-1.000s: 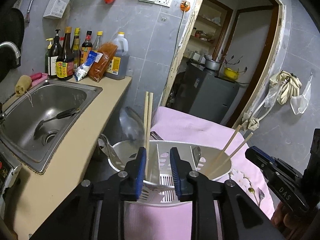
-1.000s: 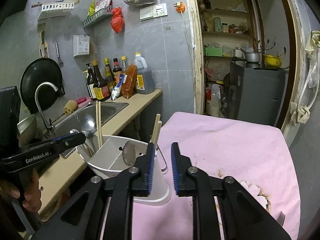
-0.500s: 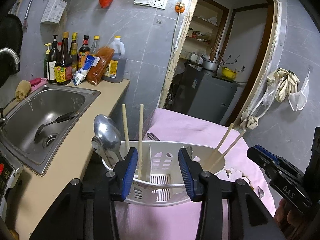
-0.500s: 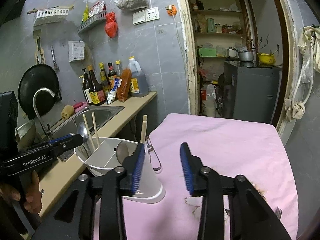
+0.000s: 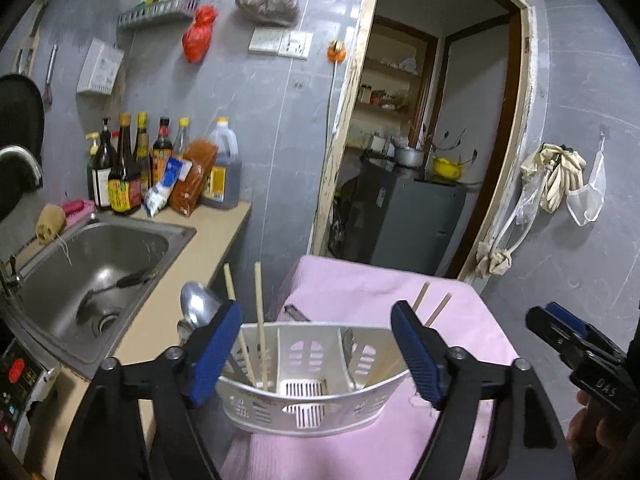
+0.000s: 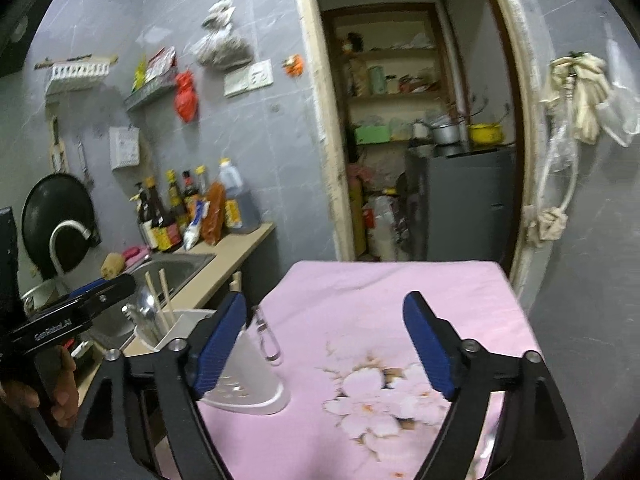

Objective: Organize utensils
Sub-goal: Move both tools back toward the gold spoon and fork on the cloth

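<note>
A white slotted utensil holder (image 5: pixel 308 396) stands on the pink cloth table (image 5: pixel 360 292). In it are a pair of chopsticks (image 5: pixel 259 320) and a metal spoon (image 5: pixel 198 310) on the left, another chopstick pair (image 5: pixel 430 308) on the right. My left gripper (image 5: pixel 318 348) is open and empty, just behind and above the holder. My right gripper (image 6: pixel 326 344) is open and empty, to the right of the holder (image 6: pixel 240 384) above the cloth (image 6: pixel 380 300). It also shows at the right edge of the left wrist view (image 5: pixel 568 340).
A steel sink (image 5: pixel 92 264) with a ladle in it lies left of the table, set in a beige counter (image 5: pixel 188 276). Sauce bottles (image 5: pixel 128 172) stand at the wall. A doorway (image 5: pixel 420 160) opens behind the table. Rags hang on the right wall (image 5: pixel 556 176).
Both grippers have opened wide from nearly shut and pulled back and up from the holder. The chopsticks on each side now stand free in the holder.
</note>
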`<state>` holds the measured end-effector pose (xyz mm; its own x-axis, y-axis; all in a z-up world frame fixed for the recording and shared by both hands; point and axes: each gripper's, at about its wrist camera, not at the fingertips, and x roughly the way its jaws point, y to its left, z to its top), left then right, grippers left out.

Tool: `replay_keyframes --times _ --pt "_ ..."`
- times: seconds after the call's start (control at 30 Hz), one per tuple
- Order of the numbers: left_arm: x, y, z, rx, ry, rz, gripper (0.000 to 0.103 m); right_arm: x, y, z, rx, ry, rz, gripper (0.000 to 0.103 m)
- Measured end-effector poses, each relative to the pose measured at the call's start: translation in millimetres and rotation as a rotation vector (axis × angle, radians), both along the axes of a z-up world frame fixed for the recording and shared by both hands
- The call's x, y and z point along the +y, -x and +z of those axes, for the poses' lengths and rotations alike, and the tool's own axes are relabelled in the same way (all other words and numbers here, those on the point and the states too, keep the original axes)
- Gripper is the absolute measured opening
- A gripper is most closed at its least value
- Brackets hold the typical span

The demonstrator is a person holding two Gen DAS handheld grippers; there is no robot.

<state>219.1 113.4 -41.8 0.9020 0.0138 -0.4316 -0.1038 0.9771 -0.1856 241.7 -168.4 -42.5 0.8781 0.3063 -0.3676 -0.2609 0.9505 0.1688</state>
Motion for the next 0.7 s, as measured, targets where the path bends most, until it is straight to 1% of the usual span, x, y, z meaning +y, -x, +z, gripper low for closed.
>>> replay_keyframes --times 0.1,0.23,0.33,0.53,0.7 --pt "-10 3 7 -0.032 -0.009 -0.004 0.088 -18 7 7 -0.021 -0.009 -0.048 0.093" --pt "-26 6 13 -0.064 -0.01 -0.018 0.093 -40 16 14 -0.044 -0.011 -0.099 0.096" --pt "-41 7 16 -0.076 -0.015 -0.037 0.094 -57 22 17 -0.057 -0.008 -0.132 0.1" --pt "-77 7 18 -0.099 -0.04 -0.076 0.095 -91 31 18 -0.057 0.001 -0.182 0.1" --pt "-111 5 14 -0.095 -0.059 -0.109 0.096 -125 31 13 -0.037 0.015 -0.215 0.1"
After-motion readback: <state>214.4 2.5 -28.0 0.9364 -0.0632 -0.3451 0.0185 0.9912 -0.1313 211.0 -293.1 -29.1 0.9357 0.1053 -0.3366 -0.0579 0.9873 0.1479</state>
